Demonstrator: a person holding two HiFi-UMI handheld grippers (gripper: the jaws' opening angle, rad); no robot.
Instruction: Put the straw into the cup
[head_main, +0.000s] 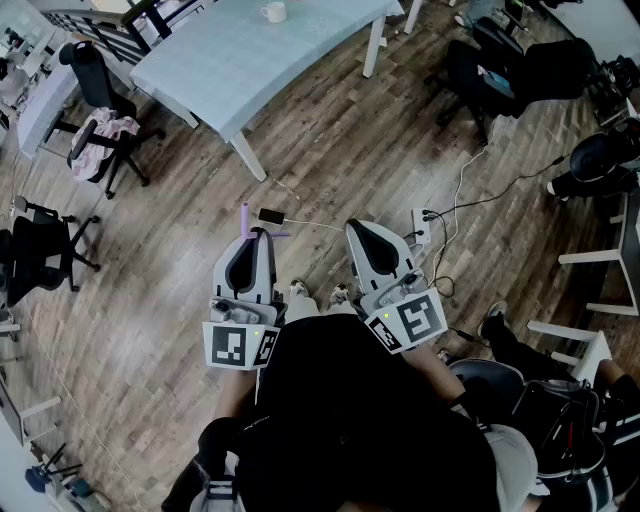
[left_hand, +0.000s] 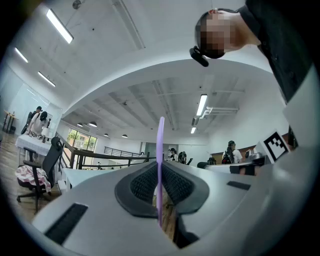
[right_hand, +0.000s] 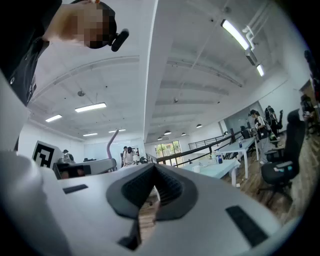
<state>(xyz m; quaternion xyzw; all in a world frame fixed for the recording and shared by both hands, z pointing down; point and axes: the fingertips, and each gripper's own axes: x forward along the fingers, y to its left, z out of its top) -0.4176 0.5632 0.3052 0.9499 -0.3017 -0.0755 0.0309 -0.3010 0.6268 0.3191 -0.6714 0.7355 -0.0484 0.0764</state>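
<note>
A purple straw stands upright, clamped between the pads of my left gripper, which is shut on it. In the head view the straw pokes out past the left gripper, its bent end pointing right. My right gripper is held beside it, shut with nothing between its jaws. The straw also shows at the left of the right gripper view. A white cup stands on the pale table far ahead. Both grippers hang over the wooden floor, well short of the table.
Black office chairs stand left of the table, one with pink cloth on it. A phone and a power strip with cables lie on the floor ahead. More chairs and white furniture crowd the right side.
</note>
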